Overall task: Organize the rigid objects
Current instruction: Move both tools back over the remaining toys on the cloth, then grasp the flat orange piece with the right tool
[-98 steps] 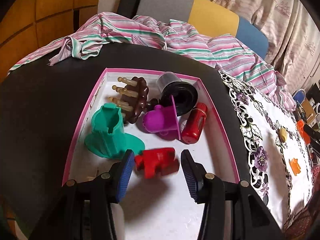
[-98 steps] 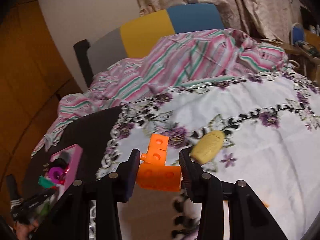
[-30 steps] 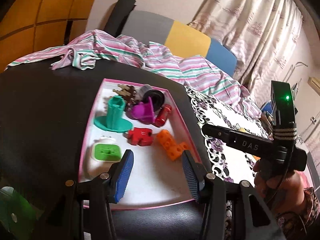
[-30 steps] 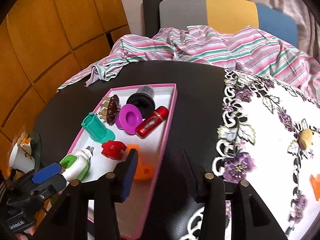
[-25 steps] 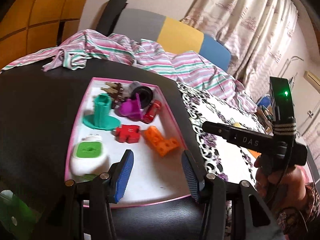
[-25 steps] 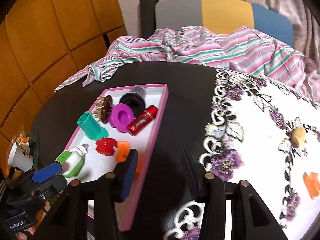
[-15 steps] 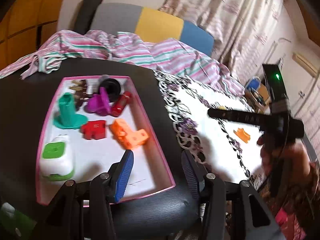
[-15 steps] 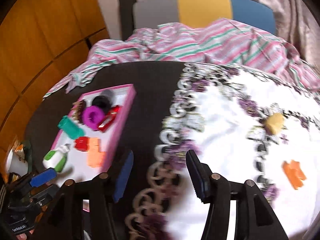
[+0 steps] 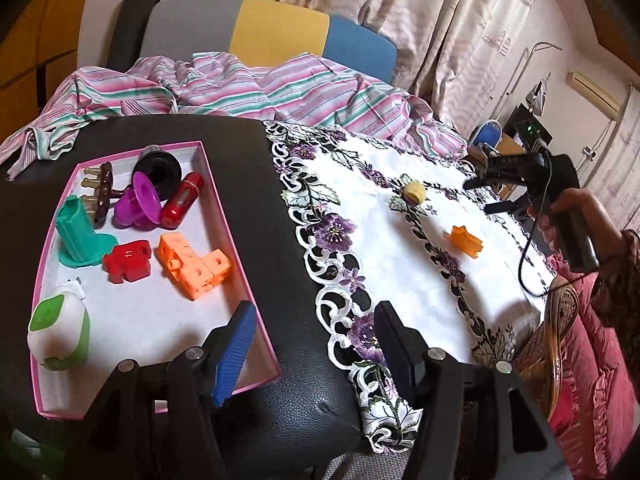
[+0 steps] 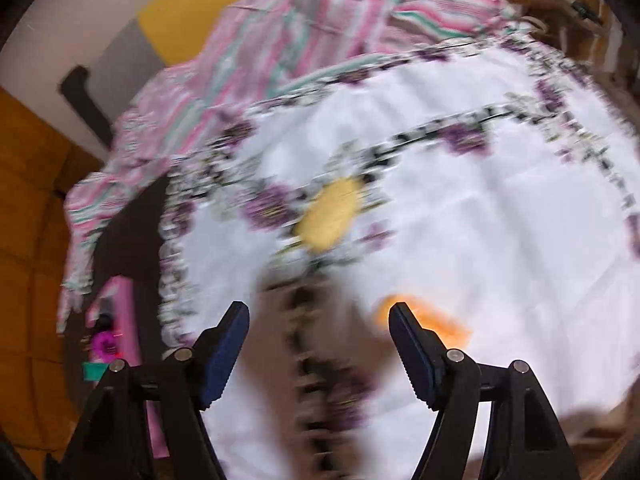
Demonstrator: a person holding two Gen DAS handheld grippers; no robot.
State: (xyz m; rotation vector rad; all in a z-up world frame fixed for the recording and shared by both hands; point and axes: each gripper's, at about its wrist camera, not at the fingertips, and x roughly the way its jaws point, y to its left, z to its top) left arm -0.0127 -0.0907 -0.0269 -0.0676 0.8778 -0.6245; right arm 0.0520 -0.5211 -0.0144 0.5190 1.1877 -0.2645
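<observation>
Now both empty claws, left (image 9: 312,344) and right (image 10: 319,338), are opening over the tablecloth (image 9: 400,248).

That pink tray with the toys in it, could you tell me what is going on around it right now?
A person is sorting small toys into the pink tray with a pair of tongs in each hand. The tray already holds an orange block piece, a red piece and several others. Both tongs are empty and opening: the left tongs hover over the tray's near corner, and the right tongs hang over the white tablecloth, where a yellow piece and an orange piece are not yet in the tray.
</observation>
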